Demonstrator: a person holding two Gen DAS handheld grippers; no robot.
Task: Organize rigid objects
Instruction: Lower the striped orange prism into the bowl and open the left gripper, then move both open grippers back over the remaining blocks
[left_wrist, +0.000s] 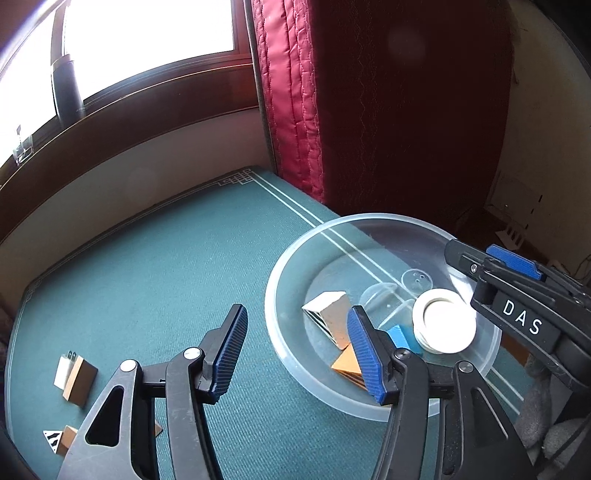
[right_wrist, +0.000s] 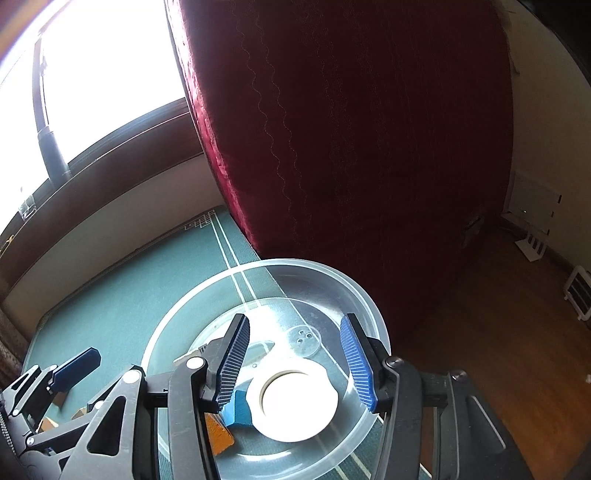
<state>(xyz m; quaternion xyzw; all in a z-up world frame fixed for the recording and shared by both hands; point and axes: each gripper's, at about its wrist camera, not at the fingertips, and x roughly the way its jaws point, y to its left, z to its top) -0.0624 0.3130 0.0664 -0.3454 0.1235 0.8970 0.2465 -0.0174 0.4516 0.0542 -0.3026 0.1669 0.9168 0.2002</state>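
A clear plastic bowl (left_wrist: 280, 332) stands on the green mat. It holds a white round lid-like piece (left_wrist: 443, 321), a blue block (left_wrist: 400, 338), an orange wedge (left_wrist: 347, 363), a white-and-tan wedge (left_wrist: 328, 308) and clear plastic pieces (left_wrist: 417, 280). My left gripper (left_wrist: 295, 354) is open and empty, above the bowl's near-left rim. My right gripper (right_wrist: 295, 362) is open and empty, hovering over the white piece (right_wrist: 295, 402) in the bowl (right_wrist: 369, 306). The blue block (right_wrist: 240, 410) and orange wedge (right_wrist: 218, 432) show beneath its left finger.
A white-and-brown block (left_wrist: 75, 374) and a small patterned wedge (left_wrist: 59, 439) lie on the mat (left_wrist: 147, 277) at the left. A red quilted mattress (left_wrist: 369, 103) stands behind the bowl. A wall and window sill run along the mat's far side. Wooden floor (right_wrist: 480, 314) lies to the right.
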